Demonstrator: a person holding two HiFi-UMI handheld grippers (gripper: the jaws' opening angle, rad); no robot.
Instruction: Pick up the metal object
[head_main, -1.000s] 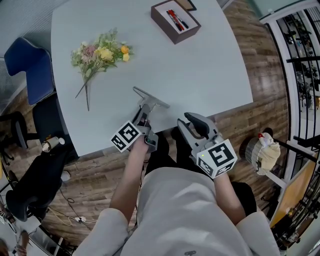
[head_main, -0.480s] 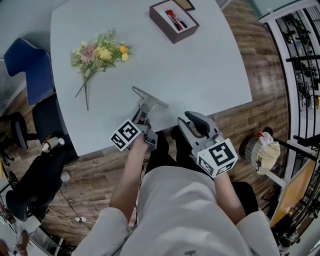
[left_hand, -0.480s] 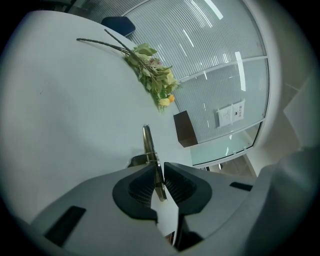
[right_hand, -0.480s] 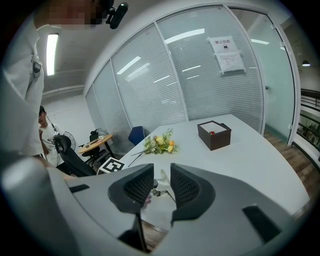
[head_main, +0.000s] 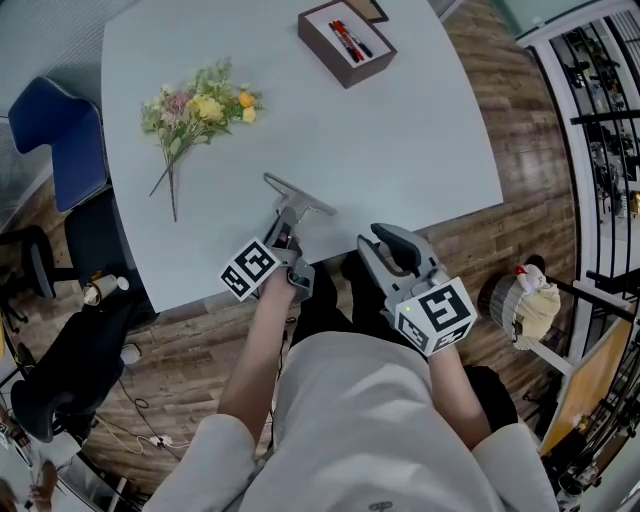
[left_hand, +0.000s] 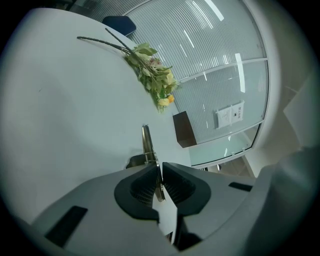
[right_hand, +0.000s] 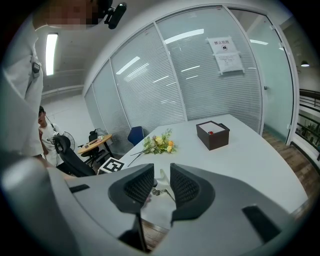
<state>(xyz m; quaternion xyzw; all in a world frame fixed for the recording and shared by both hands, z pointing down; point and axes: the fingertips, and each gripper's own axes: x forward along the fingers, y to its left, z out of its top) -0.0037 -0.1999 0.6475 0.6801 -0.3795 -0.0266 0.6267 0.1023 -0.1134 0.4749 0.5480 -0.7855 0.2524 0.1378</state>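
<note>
Head view: lift with the left claw, straight up off the table, minding the crossbar of the metal object just ahead of the tips.

Left gripper view: just been closing, now clenched on the thin stem. Squeeze firmly against slipping.

Right gripper view: leave the right claw parted and empty, near the table edge, to the right of the left claw.
</note>
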